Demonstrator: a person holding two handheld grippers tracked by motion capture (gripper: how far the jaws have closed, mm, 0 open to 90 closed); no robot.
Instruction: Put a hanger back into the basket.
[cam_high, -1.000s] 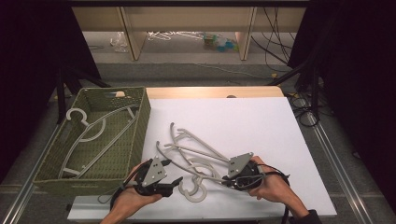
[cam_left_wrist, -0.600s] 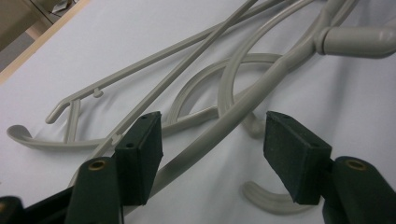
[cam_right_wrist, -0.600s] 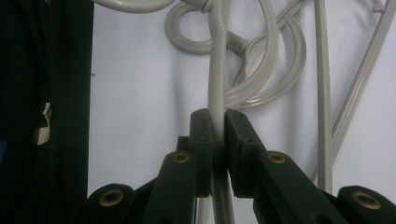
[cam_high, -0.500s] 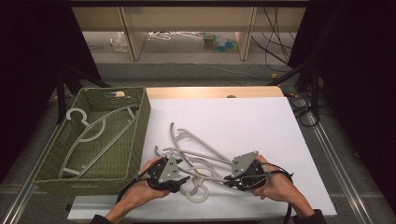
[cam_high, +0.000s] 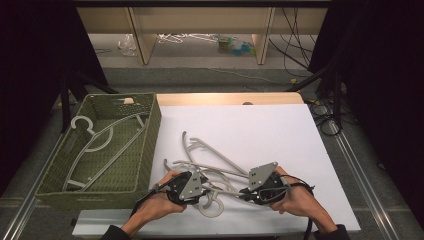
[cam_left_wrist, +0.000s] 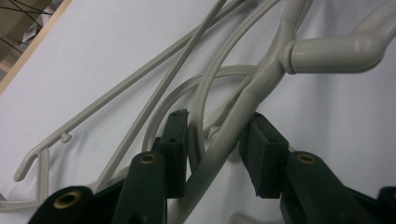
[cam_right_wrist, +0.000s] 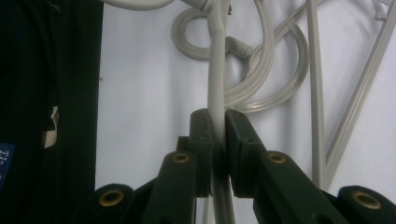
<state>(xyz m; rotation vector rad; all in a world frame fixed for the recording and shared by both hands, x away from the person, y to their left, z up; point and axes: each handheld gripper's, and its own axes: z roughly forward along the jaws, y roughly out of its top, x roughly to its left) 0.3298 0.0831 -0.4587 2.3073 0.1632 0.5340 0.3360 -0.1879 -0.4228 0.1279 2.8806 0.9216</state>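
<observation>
Bar of pale grey plastic hanger (cam_left_wrist: 233, 135) slanted between left fingers (cam_left_wrist: 264, 156), closing, untouched; right fingers (cam_right_wrist: 204, 149) clamped it.

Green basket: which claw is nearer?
Left. The left claw works at the tangled grey hangers just off the green basket and its near right corner; the right claw grips a hanger bar farther right across the white table.
</observation>
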